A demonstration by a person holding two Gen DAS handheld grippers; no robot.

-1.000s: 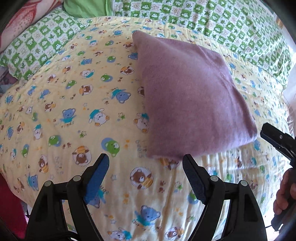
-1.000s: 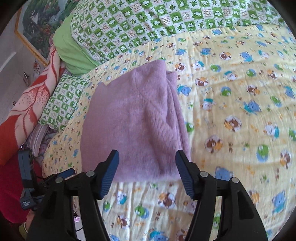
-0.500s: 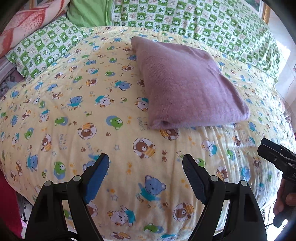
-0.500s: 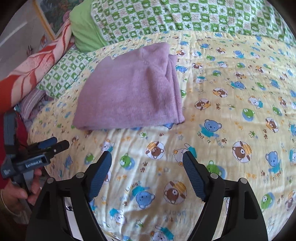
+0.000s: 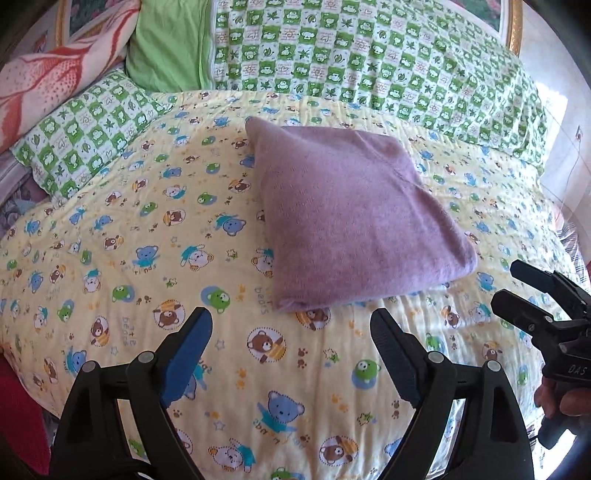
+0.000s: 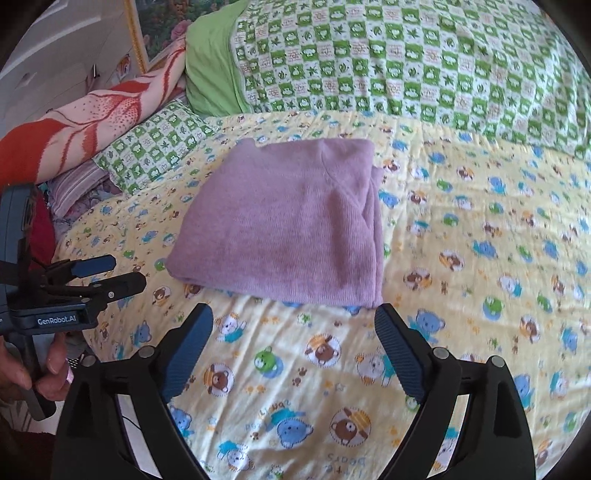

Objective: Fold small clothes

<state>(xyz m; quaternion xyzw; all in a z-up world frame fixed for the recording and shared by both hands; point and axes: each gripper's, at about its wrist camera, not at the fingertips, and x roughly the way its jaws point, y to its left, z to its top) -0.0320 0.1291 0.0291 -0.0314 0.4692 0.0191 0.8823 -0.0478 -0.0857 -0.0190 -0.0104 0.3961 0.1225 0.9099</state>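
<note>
This is a bedroom in a home. There is a bed with a yellow teddy-bear blanket, green checked pillows, and a framed picture on the wall.

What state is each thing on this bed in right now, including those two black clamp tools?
Purple garment: folded into a neat square, lying flat on the bedspread, untouched.
Left gripper: jaws opening, nothing between them, short of the garment.
Right gripper: jaws opening, nothing between them, short of the garment.
Bear-print bedspread: spread out, slightly wrinkled.
Green checked pillows: propped at the far side.
</note>
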